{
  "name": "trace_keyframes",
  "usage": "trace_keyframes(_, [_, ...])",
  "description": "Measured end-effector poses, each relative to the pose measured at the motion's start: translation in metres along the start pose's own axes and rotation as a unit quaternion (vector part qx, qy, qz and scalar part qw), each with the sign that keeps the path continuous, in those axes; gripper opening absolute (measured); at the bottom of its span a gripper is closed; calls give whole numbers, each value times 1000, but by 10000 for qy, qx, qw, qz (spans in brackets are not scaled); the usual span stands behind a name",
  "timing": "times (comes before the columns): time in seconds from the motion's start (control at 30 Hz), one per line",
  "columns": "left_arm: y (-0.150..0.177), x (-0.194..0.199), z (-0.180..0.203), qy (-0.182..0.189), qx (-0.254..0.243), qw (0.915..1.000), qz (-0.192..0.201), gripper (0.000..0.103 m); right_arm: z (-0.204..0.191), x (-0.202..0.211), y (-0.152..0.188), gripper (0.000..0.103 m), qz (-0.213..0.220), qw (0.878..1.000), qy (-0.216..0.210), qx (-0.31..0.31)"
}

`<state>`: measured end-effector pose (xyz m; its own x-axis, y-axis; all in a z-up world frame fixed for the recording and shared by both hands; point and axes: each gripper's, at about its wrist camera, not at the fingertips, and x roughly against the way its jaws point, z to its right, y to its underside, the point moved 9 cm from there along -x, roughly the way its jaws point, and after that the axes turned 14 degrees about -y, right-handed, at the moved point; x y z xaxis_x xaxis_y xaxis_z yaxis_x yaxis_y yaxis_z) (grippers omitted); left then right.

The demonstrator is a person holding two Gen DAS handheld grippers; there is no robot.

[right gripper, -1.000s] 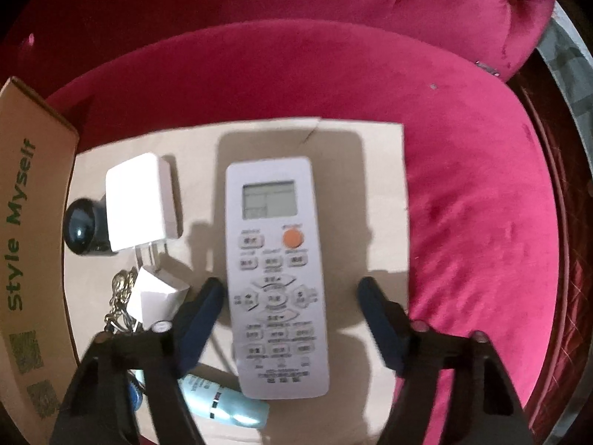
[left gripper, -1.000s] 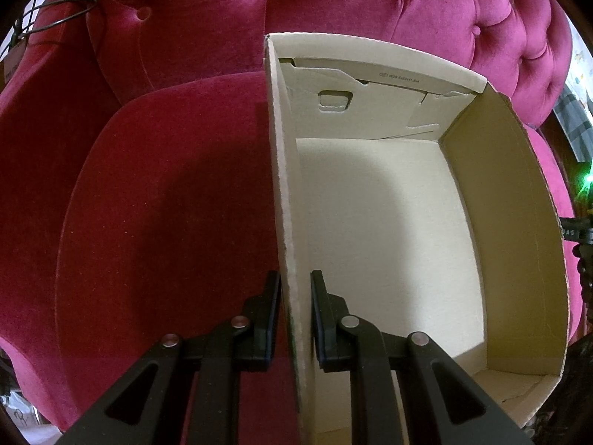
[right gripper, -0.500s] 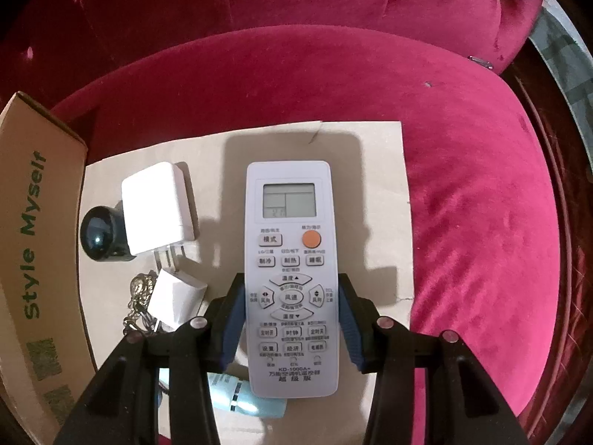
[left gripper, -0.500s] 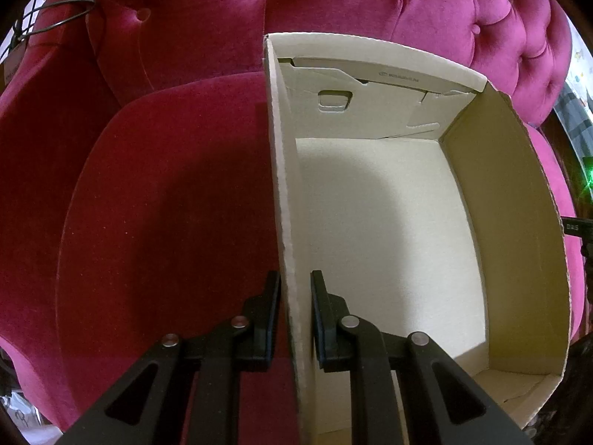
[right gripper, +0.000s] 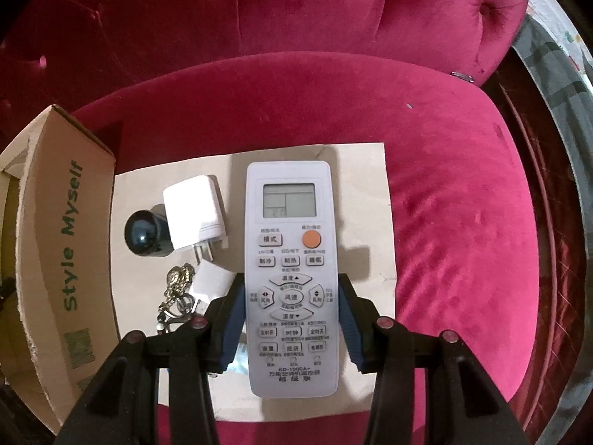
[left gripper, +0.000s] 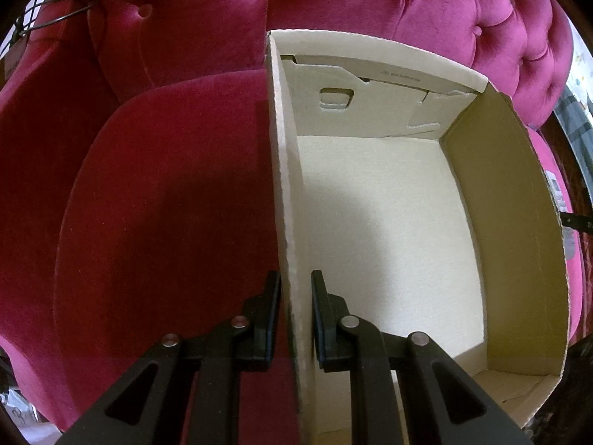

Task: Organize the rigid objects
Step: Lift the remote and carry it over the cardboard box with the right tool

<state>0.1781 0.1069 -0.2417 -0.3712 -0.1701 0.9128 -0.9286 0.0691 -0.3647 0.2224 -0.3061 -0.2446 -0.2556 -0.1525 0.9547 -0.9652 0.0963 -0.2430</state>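
A home, by the look of it a living room: nearly the whole of both views is filled by a crimson velvet sofa (left gripper: 389,3) with a button-tufted back and rounded seat cushions. On the seat lie everyday household things: an air-conditioner remote (right gripper: 291,270), a white plug charger (right gripper: 194,211), a bunch of keys (right gripper: 178,289) and a cardboard box (left gripper: 519,222). At the far right edge of the right wrist view a strip of patterned cloth (right gripper: 556,74) shows
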Motion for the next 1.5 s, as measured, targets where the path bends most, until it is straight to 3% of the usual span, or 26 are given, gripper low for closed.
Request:
trace_keyframes(0.73, [-1,-6,-3,-17,58,10000,-51,17,-56,39,13,50,-40,9998,174,92])
trace_keyframes(1.5, [-2,-6,1,-34,35,10000,-68,17,-197,55,13,50,-56,9936,-271,1099])
